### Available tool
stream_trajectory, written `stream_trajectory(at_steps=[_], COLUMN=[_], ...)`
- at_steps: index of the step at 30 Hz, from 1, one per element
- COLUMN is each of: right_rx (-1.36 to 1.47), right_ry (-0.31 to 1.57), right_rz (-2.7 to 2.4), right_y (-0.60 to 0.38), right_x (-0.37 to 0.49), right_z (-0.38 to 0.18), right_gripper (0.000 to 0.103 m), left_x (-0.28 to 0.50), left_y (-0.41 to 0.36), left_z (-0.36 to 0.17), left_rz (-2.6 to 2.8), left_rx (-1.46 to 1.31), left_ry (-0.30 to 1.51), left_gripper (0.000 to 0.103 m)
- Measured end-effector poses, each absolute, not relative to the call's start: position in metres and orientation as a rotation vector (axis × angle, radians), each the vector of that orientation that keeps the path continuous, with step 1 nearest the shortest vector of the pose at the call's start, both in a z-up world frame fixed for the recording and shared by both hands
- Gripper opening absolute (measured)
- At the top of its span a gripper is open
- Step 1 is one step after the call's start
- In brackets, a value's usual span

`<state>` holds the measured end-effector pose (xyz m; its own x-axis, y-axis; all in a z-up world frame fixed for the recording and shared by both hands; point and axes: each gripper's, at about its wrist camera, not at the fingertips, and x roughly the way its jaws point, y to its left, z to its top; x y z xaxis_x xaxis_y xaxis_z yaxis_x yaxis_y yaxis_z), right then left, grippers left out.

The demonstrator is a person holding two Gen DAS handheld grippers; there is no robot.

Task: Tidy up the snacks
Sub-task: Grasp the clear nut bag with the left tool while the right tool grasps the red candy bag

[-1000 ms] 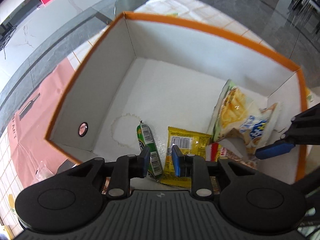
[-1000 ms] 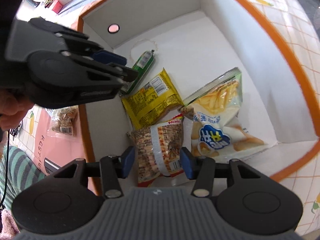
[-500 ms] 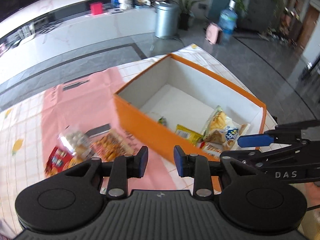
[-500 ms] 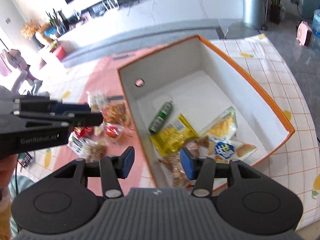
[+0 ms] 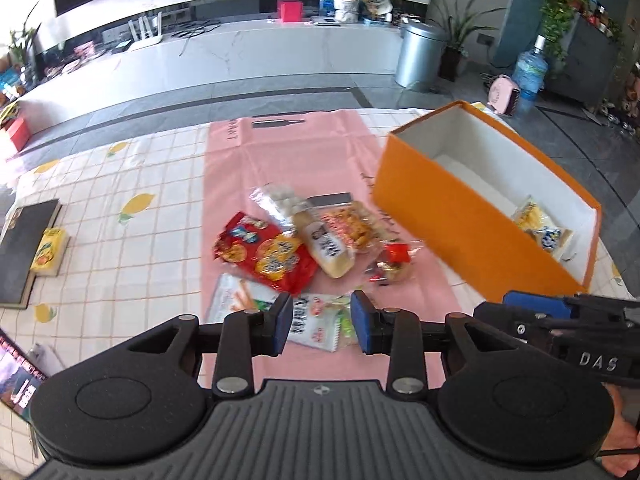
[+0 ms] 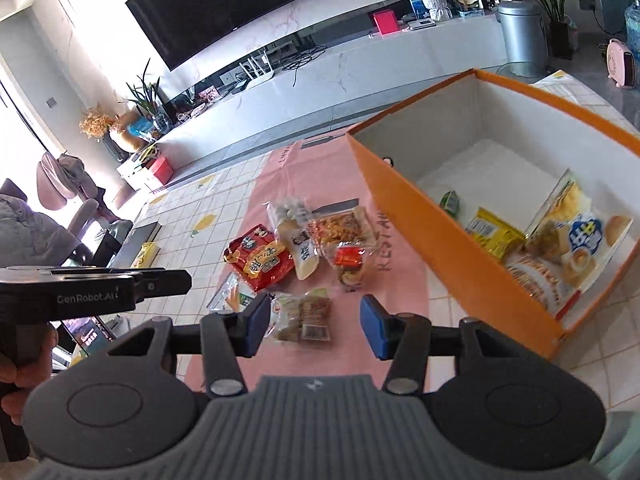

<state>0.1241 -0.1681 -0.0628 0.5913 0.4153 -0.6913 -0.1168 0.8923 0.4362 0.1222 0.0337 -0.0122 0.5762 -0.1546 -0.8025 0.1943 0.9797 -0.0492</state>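
An orange box [image 5: 460, 216] [image 6: 424, 216] with white inside stands on the right of the table. It holds a chips bag [image 6: 576, 236], a yellow packet [image 6: 494, 236], a green stick pack [image 6: 450, 202] and a brown snack bag [image 6: 536, 280]. Several loose snack packets lie on the pink mat [image 5: 280, 164]: a red bag [image 5: 264, 254] [image 6: 260, 258], a cream pouch [image 5: 328, 246], a clear biscuit pack [image 6: 304, 316]. My left gripper [image 5: 320, 322] is open and empty, above the near packets. My right gripper [image 6: 314, 326] is open and empty, above the biscuit pack.
A dark board [image 5: 24, 248] with a yellow carton [image 5: 48, 250] lies at the table's left edge. A screen [image 5: 16, 376] shows at the near left corner. The tablecloth [image 5: 120, 184] is white with lemon prints.
Both grippers have pulled back and up out of the orange box, empty, and now face the loose packets on the pink mat. The right gripper has opened wider.
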Motion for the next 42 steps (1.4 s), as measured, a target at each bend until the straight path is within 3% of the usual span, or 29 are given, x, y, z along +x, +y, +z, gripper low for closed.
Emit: stream_trajectory(at_steps=[11,32,42], right_rx=[0.248,0.13,0.231], right_ry=[0.967,0.946,0.946], right_rz=[0.292,0.22,0.25], right_y=[-0.11,-0.135,-0.14], right_x=[0.154,0.201,0.222], right_z=[-0.106,-0.135,-0.148], right_gripper=[0.048,0.042,0.05], left_x=[0.131,0.166,0.171], left_y=[0.064,0.018,0.009], left_z=[-0.05,-0.125,-0.136], left_rz=[-0.219,-0.353,-0.365], left_rx=[-0.067,-0.144,-0.164], left_ry=[0.972,1.051,1.077], left_gripper=[0.044,0.052,0.059])
